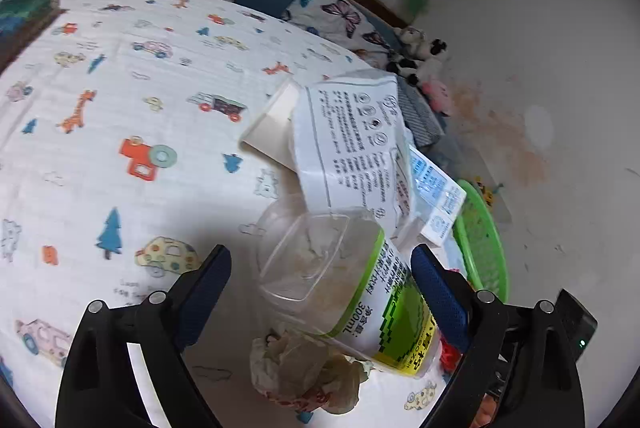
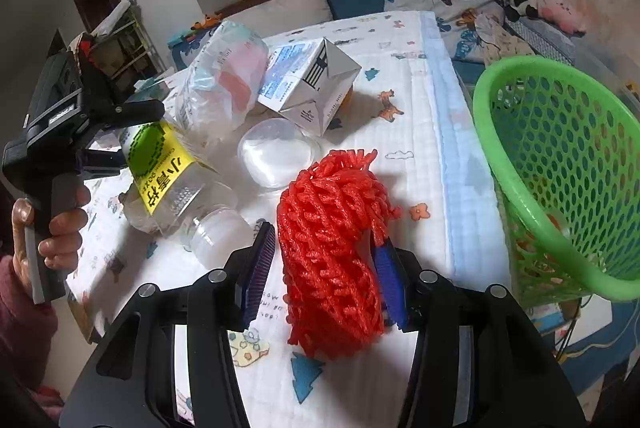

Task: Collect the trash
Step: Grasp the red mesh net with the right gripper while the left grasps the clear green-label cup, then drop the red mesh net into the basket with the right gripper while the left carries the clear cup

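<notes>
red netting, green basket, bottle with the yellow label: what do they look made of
Red netting: soft foam mesh, matte, with frayed loops; likely fruit-wrap foam.
Green basket: rigid moulded plastic, slightly glossy, walls perforated with round holes.
Bottle: clear thin plastic, see-through and shiny, with a printed film label.

Soft, even indoor light, faint shadows, strong fisheye bending and dark vignette at edges.

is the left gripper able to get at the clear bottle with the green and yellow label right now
Probably yes. The left gripper is open, and the bottle lies on its side between its fingers, with nothing in between. A crumpled paper wad sits just below the bottle and might get pinched too.
</notes>
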